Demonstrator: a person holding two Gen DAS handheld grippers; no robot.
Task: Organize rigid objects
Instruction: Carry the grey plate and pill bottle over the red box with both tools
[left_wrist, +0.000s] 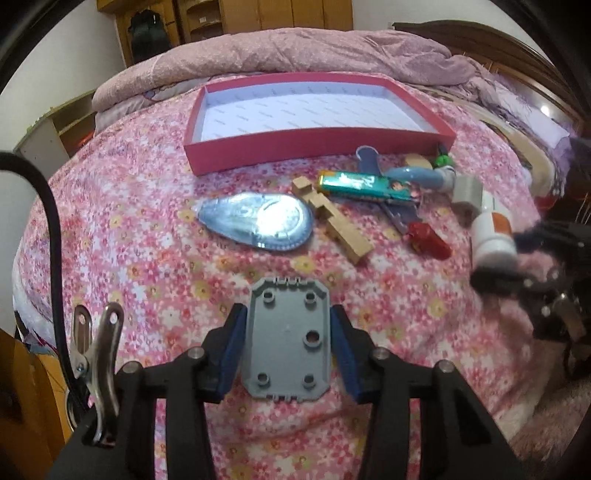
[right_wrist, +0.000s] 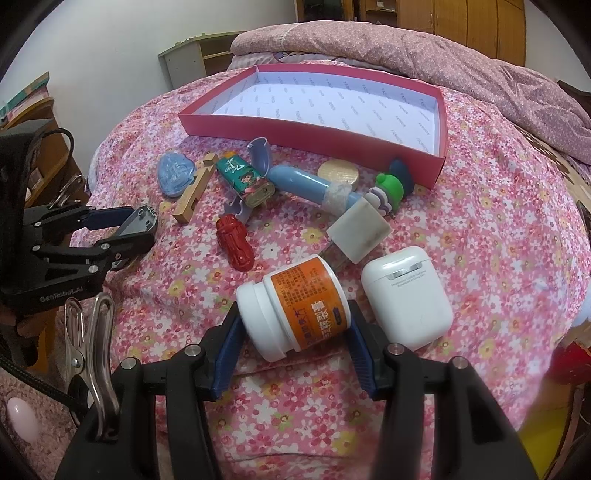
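My left gripper (left_wrist: 288, 332) is shut on a grey plastic plate (left_wrist: 289, 338) and holds it over the floral bedspread; it also shows in the right wrist view (right_wrist: 138, 225). My right gripper (right_wrist: 293, 332) is shut on a white bottle with an orange label (right_wrist: 295, 306), lying sideways between the blue pads; the bottle shows blurred in the left wrist view (left_wrist: 493, 229). A pink shallow box (left_wrist: 306, 147) with a white patterned floor lies empty behind the pile; in the right wrist view (right_wrist: 314, 129) it sits at the top centre.
On the bedspread lie a blue teardrop case (left_wrist: 255, 221), a wooden block piece (left_wrist: 332, 218), a green packet (left_wrist: 365, 184), a red toy (right_wrist: 234, 240), a blue tube (right_wrist: 306, 184), a white earbud case (right_wrist: 406, 295), a white square tile (right_wrist: 358, 229) and a green figure (right_wrist: 388, 188). A quilt (left_wrist: 295, 51) lies behind.
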